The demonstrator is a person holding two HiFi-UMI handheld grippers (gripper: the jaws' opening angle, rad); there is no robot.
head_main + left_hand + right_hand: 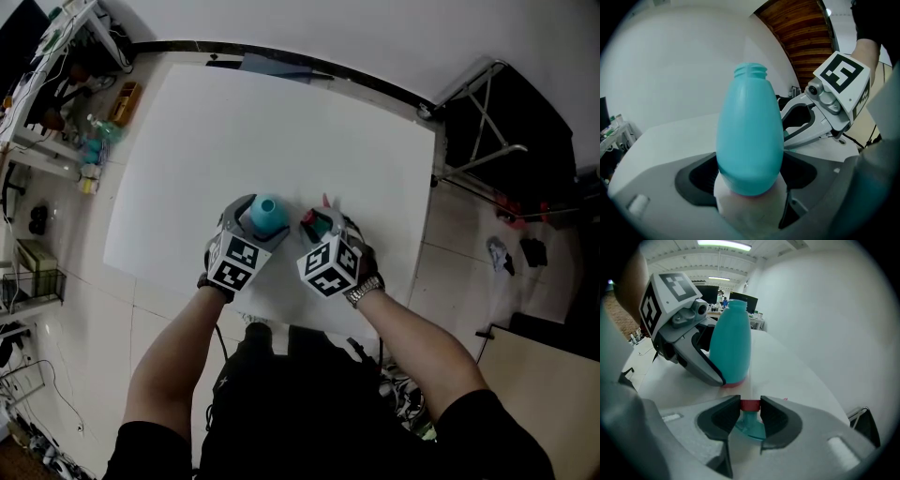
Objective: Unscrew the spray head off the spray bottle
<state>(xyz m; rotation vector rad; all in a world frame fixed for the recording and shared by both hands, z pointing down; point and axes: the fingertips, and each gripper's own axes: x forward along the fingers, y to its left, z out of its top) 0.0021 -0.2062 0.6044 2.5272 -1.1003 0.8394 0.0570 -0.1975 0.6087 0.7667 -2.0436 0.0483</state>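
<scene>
1. Between the jaws of the left gripper (262, 223), the spray bottle (269, 210) is clasped; just beside it, the spray head (312, 221) is held by the right gripper (323, 227).
2. Beyond the left jaws, the bottle's threaded neck is seen bare.
3. Between the right jaws, the head's red collar is pinched; unscrewing is judged done, so setting the head down is called for.

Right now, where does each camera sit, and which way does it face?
Head view: on the person's head, facing steeply down at the table; forearms, left gripper and right gripper show.
Left gripper view: on that gripper, facing along its own jaws, shut on the bottle.
Right gripper view: on that gripper, facing along its own jaws, shut on the spray head.
Shared: all three show the bottle.
</scene>
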